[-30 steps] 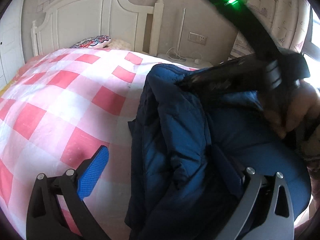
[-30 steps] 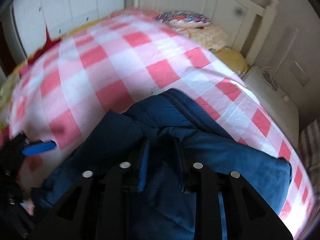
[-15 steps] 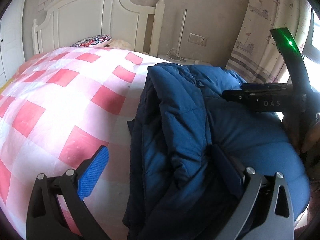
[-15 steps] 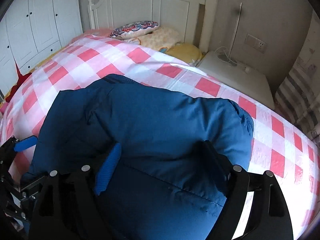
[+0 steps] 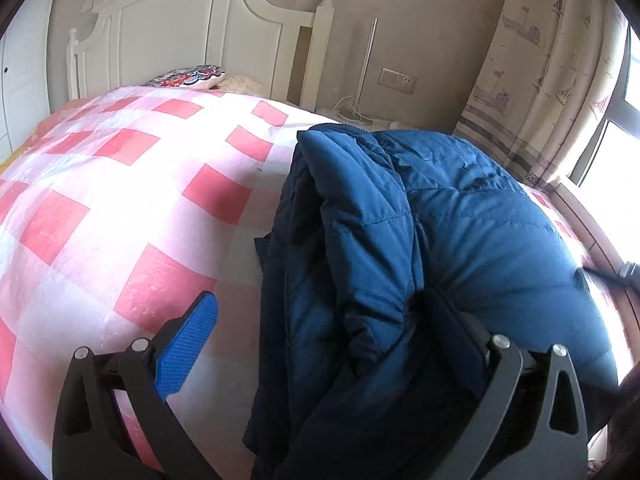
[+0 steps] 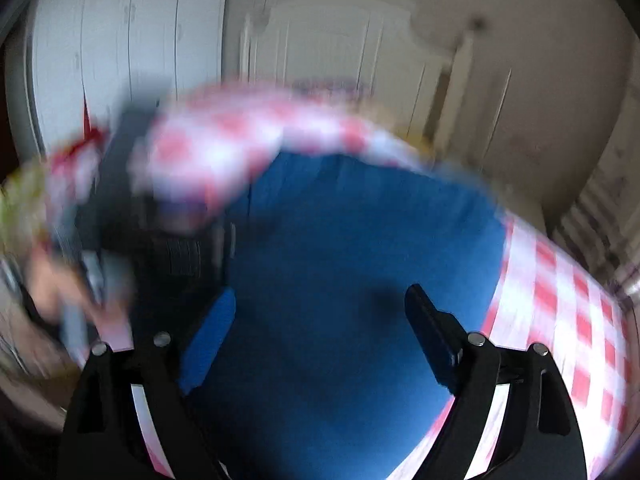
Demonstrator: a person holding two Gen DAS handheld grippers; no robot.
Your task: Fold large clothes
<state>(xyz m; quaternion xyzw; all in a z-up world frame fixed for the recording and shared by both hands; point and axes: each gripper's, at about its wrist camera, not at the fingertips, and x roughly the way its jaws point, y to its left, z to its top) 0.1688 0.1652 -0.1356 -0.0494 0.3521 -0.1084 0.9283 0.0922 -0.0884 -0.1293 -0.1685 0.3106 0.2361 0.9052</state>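
1. Blue padded jacket (image 5: 440,240) heaped on the red-and-white checked bedcover (image 5: 120,200), toward the side of the bed nearest the curtain (image 5: 532,60) and window, folded over on itself with a darker lining edge along its left fold.
2. Left gripper (image 5: 324,324) spread wide: blue-padded left finger (image 5: 188,340) over bare bedcover, clear of the cloth; right finger (image 5: 456,332) sunk into a crease of the jacket, a fold of fabric lying between the two fingers. No squeeze from both sides visible, so not clamped.
3. Right gripper (image 6: 320,320) wide apart above the smooth blue back of the jacket (image 6: 340,260), jaws just parted and opened further, nothing pinched between them; jacket surface only underneath and behind the fingers.
4. Right wrist view heavily smeared by motion: checked bedcover (image 6: 560,300) to the right of the jacket, a blurred hand (image 6: 52,288) on a dark tool body at the left edge, details there impossible to make out.
5. Left wrist view sharp: white headboard (image 5: 192,28) at the far end of the bed, patterned pillow (image 5: 188,76) in front of it, wall socket (image 5: 398,80) and a thin upright rod (image 5: 368,56) beside the bedpost.
6. Dark strip at the right edge of the left view, just past the jacket, too blurred to identify.
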